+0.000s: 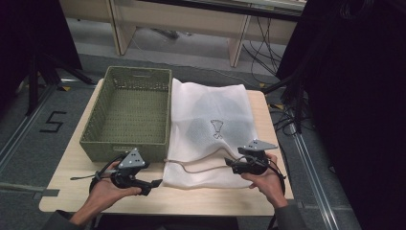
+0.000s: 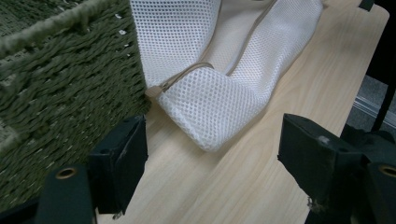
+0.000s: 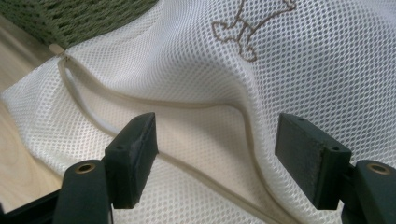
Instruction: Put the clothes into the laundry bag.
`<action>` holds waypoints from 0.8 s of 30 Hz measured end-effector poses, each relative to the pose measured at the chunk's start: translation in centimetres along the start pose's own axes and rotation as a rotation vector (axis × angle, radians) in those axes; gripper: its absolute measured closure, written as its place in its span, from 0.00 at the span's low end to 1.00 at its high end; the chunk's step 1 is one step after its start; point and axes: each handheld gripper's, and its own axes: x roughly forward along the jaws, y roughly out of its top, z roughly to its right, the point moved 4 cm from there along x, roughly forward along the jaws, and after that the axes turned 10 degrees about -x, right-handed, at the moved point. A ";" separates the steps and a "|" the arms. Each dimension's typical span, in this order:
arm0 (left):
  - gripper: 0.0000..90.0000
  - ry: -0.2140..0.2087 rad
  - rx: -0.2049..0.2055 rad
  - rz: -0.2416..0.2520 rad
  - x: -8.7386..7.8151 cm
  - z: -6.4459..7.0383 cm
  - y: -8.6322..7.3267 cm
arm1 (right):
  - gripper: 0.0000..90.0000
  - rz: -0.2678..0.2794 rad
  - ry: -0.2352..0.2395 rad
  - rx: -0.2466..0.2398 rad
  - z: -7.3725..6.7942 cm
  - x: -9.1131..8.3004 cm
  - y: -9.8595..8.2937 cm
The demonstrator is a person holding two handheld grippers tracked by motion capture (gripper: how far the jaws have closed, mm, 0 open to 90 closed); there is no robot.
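A white mesh bag (image 1: 210, 129) lies flat on the wooden table (image 1: 230, 201), right of a green woven basket (image 1: 129, 112). A beige drawstring (image 1: 201, 167) loops along the bag's near edge. My left gripper (image 1: 154, 183) is open just off the bag's near left corner (image 2: 205, 112), beside the basket wall (image 2: 60, 88). My right gripper (image 1: 229, 163) is open over the bag's near right part, its jaws straddling the drawstring (image 3: 247, 135) on the mesh (image 3: 327, 60). Nothing is held by either.
The basket looks empty inside. A small beige figure (image 1: 217, 128) is printed on the bag. Bare table runs along the front edge. Dark stands and cables (image 1: 287, 110) sit on the floor to the right.
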 end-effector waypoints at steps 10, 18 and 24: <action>0.26 0.020 0.002 -0.003 -1.1 -1.0 -0.5 | 0.34 -0.025 0.002 -0.026 -1.4 -0.2 -1.4; 0.26 0.017 -0.014 0.015 -1.5 -0.8 -1.0 | 0.33 -0.064 0.014 -0.042 -2.4 -0.9 -2.3; 0.26 0.028 0.008 -0.023 -1.5 -0.2 -1.8 | 0.32 -0.111 0.013 -0.082 -3.1 -1.3 -3.2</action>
